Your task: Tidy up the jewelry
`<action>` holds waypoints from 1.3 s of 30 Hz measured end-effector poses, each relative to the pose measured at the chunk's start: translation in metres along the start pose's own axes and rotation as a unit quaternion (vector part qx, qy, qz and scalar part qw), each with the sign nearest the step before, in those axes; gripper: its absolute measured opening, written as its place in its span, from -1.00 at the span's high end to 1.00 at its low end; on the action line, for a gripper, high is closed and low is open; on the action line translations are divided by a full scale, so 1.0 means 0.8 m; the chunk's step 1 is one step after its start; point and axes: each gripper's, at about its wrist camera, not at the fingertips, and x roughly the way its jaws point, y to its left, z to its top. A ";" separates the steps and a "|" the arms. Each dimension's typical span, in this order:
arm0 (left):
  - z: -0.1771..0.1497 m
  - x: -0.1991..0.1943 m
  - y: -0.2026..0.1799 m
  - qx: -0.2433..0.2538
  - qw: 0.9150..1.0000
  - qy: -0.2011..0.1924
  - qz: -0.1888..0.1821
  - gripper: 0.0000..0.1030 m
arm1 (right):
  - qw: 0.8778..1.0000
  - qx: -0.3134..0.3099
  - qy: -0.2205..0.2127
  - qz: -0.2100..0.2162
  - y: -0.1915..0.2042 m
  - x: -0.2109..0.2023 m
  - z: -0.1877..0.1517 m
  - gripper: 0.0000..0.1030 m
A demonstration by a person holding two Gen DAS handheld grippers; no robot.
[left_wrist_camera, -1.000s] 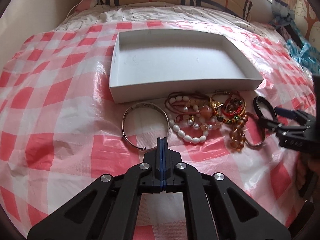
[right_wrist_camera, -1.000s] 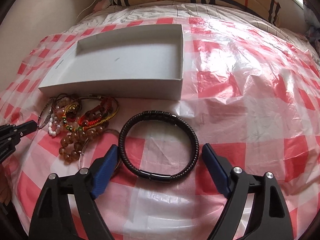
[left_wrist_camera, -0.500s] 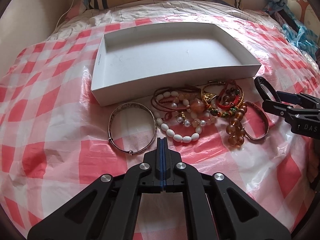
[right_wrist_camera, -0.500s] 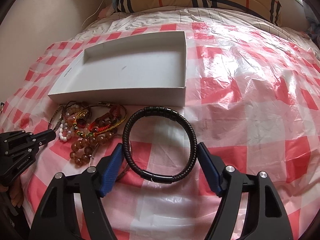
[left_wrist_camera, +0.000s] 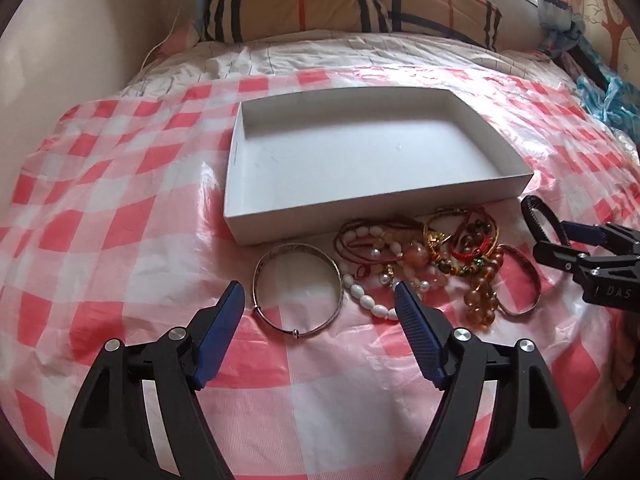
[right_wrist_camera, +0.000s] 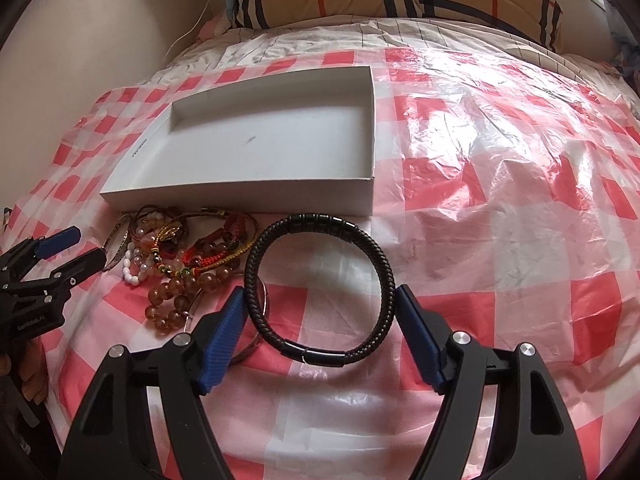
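An empty white shallow box (left_wrist_camera: pixel 384 204) (right_wrist_camera: pixel 240 200) lies on the red-checked plastic sheet. In front of it is a pile of beaded bracelets (left_wrist_camera: pixel 432 256) (right_wrist_camera: pixel 188 256). A silver bangle (left_wrist_camera: pixel 298 292) lies left of the pile. My left gripper (left_wrist_camera: pixel 320 300) is open, its jaws on either side of the bangle's near part. A black braided bracelet (right_wrist_camera: pixel 320 288) (left_wrist_camera: pixel 534 216) lies right of the pile. My right gripper (right_wrist_camera: pixel 320 304) is open, its jaws standing on either side of this bracelet, just apart from it.
A plaid pillow (left_wrist_camera: pixel 344 0) lies at the head of the bed. A wall (left_wrist_camera: pixel 80 40) runs along the left. Blue fabric and clutter (left_wrist_camera: pixel 600 96) sit at the right edge. A thin metal bangle (left_wrist_camera: pixel 524 284) lies at the pile's right.
My left gripper has opened and now straddles the silver bangle. My right gripper has closed in a little around the black bracelet. Both cameras moved slightly back and up.
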 end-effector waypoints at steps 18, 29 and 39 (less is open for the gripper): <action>0.014 0.024 0.035 -0.010 1.000 0.017 -0.015 -0.31 | 1.000 0.006 -0.005 0.019 -0.004 -0.006 0.000 -0.41; 0.005 0.046 0.033 -0.009 0.998 0.058 -0.015 -0.34 | 1.000 0.005 -0.002 0.021 -0.004 -0.005 0.001 -0.41; 0.000 0.055 0.034 -0.014 0.997 0.071 -0.014 -0.34 | 1.000 0.005 -0.003 0.021 -0.004 -0.005 0.000 -0.41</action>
